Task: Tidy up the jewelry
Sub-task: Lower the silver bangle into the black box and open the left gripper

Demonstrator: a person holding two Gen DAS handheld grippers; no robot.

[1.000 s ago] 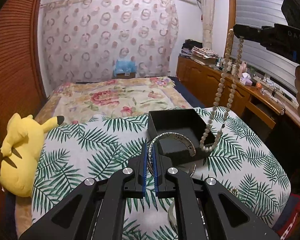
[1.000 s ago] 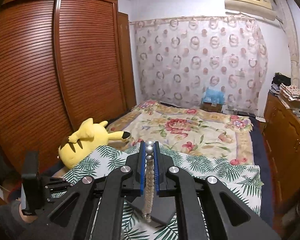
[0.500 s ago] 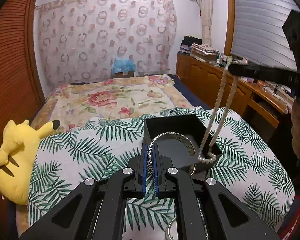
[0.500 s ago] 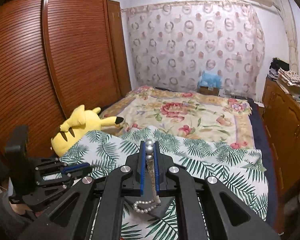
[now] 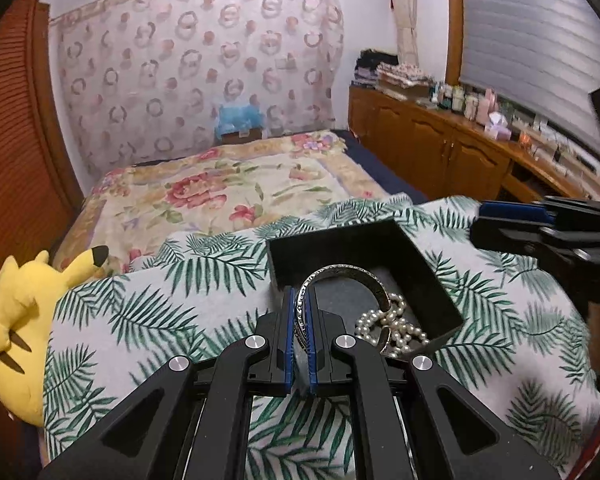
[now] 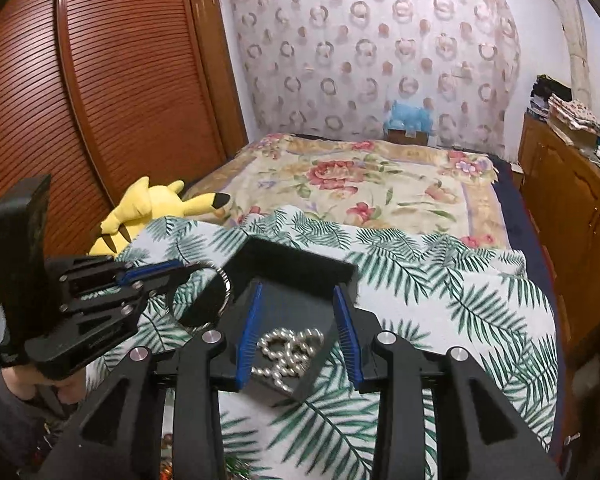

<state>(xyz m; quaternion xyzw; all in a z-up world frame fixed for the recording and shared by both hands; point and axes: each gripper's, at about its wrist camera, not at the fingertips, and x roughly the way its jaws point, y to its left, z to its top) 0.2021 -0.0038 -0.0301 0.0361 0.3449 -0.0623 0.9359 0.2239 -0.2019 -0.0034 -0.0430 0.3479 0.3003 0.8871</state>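
A black open box [image 5: 342, 244] sits on the palm-leaf cover; it also shows in the right wrist view [image 6: 296, 264]. A pearl necklace [image 5: 396, 322] lies heaped inside it, seen in the right wrist view [image 6: 288, 350] too. My left gripper [image 5: 299, 312] is shut on a silver bangle [image 5: 342, 272] and holds it over the box's near edge; the bangle shows in the right wrist view [image 6: 220, 296]. My right gripper [image 6: 298, 328] is open and empty just above the pearls, and it appears at the right of the left wrist view [image 5: 512, 216].
A yellow Pikachu plush [image 5: 24, 320] lies at the bed's left edge, beside a wooden slatted wardrobe [image 6: 100, 100]. A floral blanket [image 5: 228, 192] covers the far bed. A wooden dresser [image 5: 460, 152] with clutter runs along the right wall.
My right gripper lowered the pearl necklace into the box and opened, letting it go. My left gripper still holds the bangle and has come closer to the box.
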